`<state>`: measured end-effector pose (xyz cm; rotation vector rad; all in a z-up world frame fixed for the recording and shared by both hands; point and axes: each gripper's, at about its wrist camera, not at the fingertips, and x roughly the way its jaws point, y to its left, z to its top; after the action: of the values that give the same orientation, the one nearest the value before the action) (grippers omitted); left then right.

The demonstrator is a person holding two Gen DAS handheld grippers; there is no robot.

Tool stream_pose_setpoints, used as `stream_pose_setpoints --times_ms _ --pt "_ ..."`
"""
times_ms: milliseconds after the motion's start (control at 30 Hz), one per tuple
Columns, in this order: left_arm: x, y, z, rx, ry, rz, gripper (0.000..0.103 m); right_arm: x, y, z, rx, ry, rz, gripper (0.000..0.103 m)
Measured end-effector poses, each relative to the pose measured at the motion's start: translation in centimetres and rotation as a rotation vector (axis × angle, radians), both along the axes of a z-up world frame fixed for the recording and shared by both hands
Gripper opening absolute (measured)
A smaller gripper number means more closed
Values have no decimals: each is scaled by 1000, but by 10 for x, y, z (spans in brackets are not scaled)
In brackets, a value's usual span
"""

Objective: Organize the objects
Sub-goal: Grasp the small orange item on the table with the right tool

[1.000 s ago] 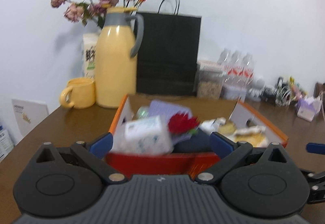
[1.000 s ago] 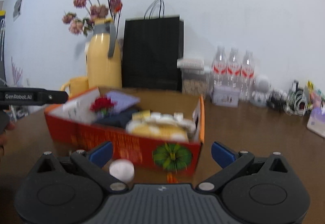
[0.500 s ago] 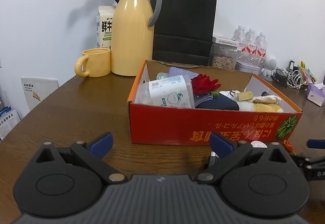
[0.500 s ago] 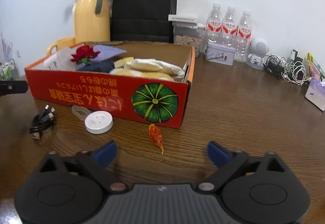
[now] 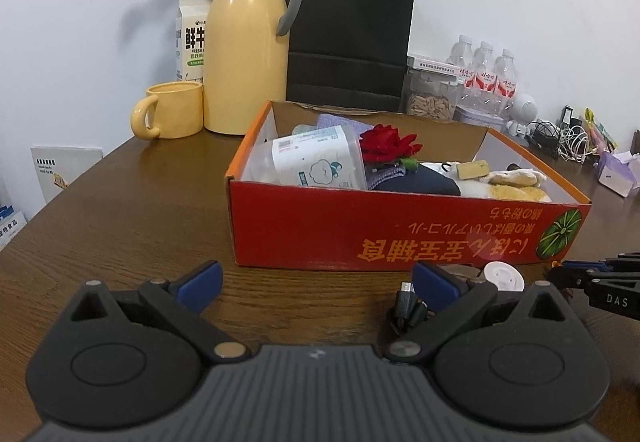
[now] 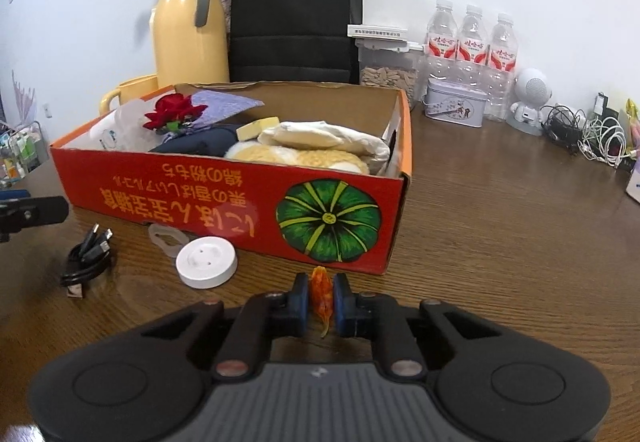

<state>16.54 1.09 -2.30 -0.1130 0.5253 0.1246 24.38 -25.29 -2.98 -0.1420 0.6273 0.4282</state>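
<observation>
The right tongs [image 6: 321, 300] are closed on the small orange piece [image 6: 321, 292], low over the worktop [image 6: 500, 242] just before the red box [image 6: 240, 209]. Its long axis runs toward the box. The left tongs [image 5: 318, 282] stand wide open, holding nothing.

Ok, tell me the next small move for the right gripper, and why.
Probably lift. The right gripper is shut on the small orange dried flower, which lies low over the brown wooden table just in front of the red cardboard box. Raising it should clear the box wall before placing it inside.
</observation>
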Motion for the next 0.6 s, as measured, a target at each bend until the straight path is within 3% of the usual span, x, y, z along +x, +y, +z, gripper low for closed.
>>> stream_pose_setpoints --times_ms 200,433,600 --pt "1 0 -1 -3 2 2 103 -5 -1 3 3 -40 -5 11" --pt "1 -23 -3 -10 19 -37 103 -40 -5 16 18 -258 -27 11" --pt "6 -44 -11 36 70 -76 103 -54 -7 21 43 -303 -19 11"
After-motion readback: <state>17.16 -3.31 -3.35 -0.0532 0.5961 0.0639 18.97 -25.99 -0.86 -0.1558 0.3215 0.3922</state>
